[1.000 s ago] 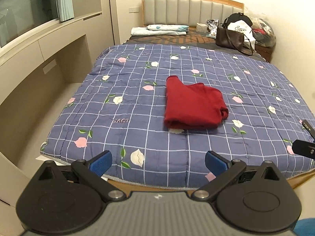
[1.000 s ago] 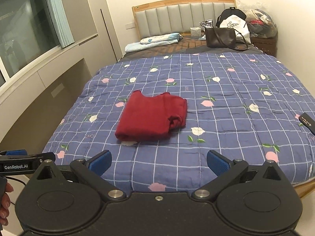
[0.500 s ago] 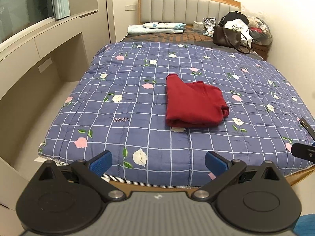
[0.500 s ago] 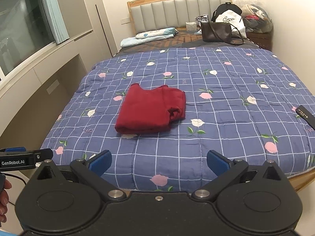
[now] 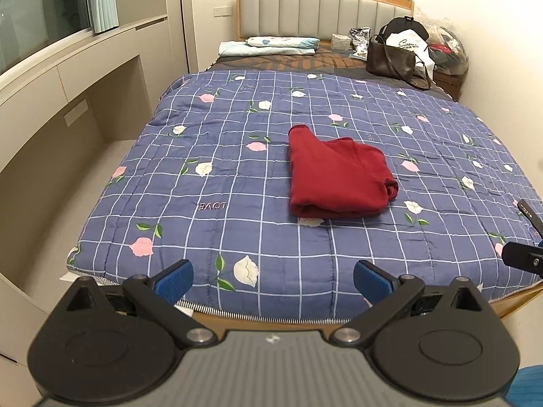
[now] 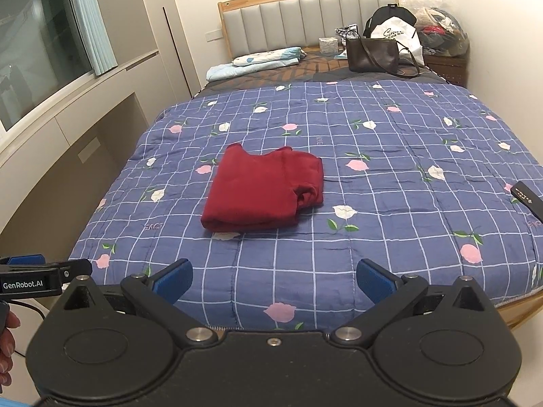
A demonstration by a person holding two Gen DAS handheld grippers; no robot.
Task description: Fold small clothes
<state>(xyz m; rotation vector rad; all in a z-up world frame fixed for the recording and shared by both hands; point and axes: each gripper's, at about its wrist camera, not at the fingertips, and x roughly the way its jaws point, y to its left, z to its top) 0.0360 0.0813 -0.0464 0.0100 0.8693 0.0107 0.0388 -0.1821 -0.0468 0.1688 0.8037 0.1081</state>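
The red garment [image 5: 336, 176] lies folded mid-quilt [image 5: 237, 176] on the bed, well ahead of both grippers. Left gripper [image 5: 273, 276] and right gripper [image 6: 275, 276] hover spread apart, empty, at the foot; the garment sits right of the left's axis, left of the right's.

a folded garment [image 5: 336, 178] is laid on the quilt [image 5: 237, 183] near the middle of the bed, closer to the foot than to the headboard [image 5: 322, 10]. folded bedding [image 5: 271, 44] is placed at the head of the bed on the left, and a handbag [image 5: 390, 59] is stood at the head on the right, with a bag [image 5: 409, 45] behind it. a built-in ledge [image 5: 68, 68] is run along the bed's left side, under a window [image 5: 37, 20]. a flat box [image 6: 527, 200] is laid at the quilt's right edge. both claws, the left claw [image 5: 273, 276] and the right claw [image 6: 275, 278], are held side by side, spread wide, before the foot of the bed, well apart from the garment.
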